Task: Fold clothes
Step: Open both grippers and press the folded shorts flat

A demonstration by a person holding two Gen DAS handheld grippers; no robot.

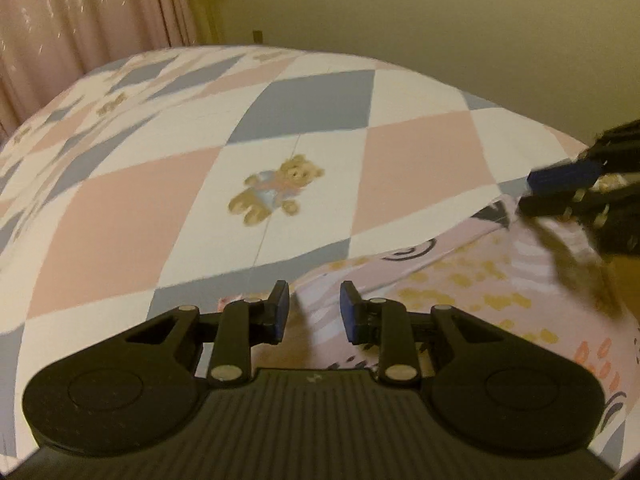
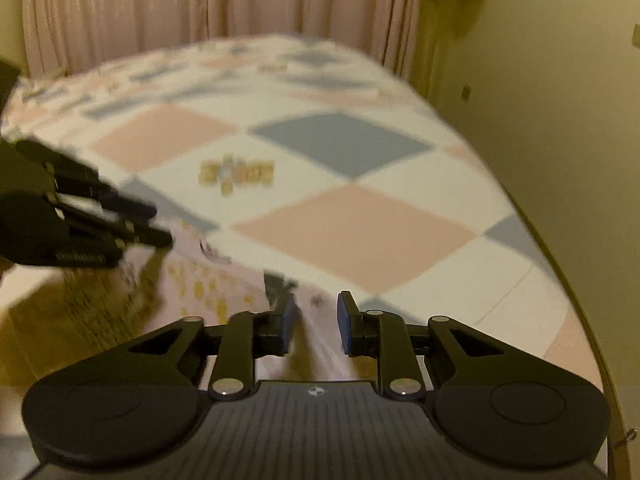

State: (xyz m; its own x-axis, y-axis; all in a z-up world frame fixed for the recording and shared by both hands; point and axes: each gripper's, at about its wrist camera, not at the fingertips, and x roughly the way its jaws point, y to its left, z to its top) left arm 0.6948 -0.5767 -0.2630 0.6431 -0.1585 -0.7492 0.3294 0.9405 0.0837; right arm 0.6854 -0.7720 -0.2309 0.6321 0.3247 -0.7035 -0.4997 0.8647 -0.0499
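Looking along the left tool (image 1: 314, 310), we see its two blue-padded fingers (image 1: 281, 312) spread apart with nothing between them, so it is released. It hangs above the near edge of a garment (image 1: 472, 292), a pale pink piece printed with yellow dots, grey stripes and dark curved lines, which lies on the bed (image 1: 160, 200) at its near right part. The bed cover is a pattern of pink, grey-blue and white diamonds, and one white diamond carries a teddy bear (image 1: 276, 190) near the middle of the view. The right tool (image 1: 560, 184) enters this view from the right edge, its blue pad close over the far corner of the garment; blur hides whether it touches the cloth.

From the right wrist, we find the right tool (image 2: 316, 326) also released, its fingers (image 2: 346, 326) parted and empty, above the garment (image 2: 208, 284), which spreads to the left and below. The left tool (image 2: 132, 220) shows at the left edge as a dark, smeared shape above the cloth. This view is strongly blurred, so we cannot make out the print clearly. The bed (image 2: 352, 224) runs away toward a pink curtain (image 2: 200, 8), with a plain wall (image 2: 560, 100) on the right.
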